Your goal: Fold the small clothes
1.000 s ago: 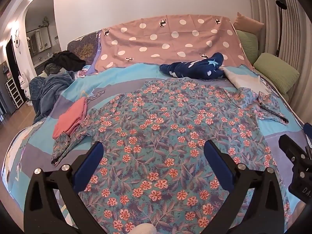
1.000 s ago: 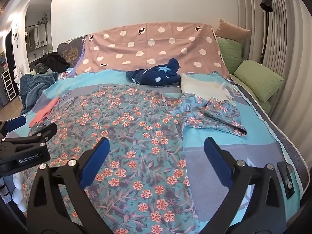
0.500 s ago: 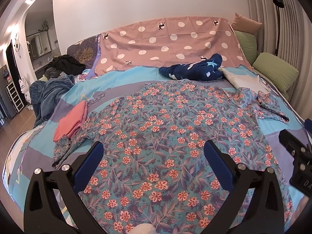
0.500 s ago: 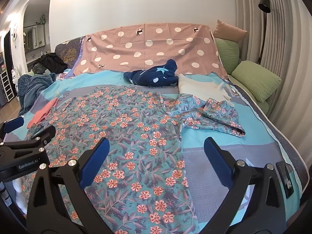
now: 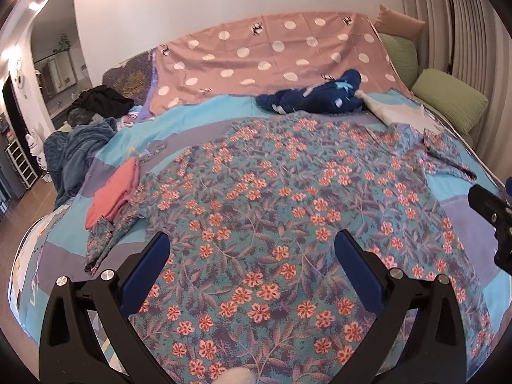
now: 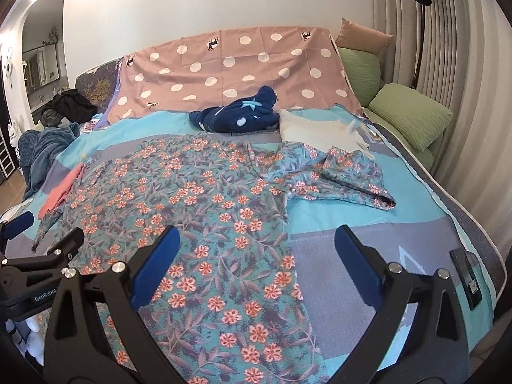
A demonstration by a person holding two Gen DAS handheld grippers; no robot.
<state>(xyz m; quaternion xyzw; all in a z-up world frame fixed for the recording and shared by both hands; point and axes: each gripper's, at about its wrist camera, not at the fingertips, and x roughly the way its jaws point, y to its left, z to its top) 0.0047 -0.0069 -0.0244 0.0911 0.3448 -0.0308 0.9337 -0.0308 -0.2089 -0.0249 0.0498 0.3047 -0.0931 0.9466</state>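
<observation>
Bed (image 5: pixel 204 121) with blue and grey patchwork cover fills both views. A floral shirt (image 5: pixel 288 198) lies spread flat across its centre, the right sleeve (image 6: pixel 345 176) crumpled. Bare cover lies right of the shirt's side edge. Left gripper (image 5: pixel 252 249) and right gripper (image 6: pixel 256 243) hover above the hem, jaws wide apart, holding nothing.

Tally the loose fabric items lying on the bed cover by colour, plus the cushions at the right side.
Floral teal garment: 1
Coral pink garment: 1
Navy garment with pale spots: 1
White cloth: 1
Green cushions: 2
Tan cushion: 1
Total: 7

The dark pile at the far left edge is too jumbled to count.
</observation>
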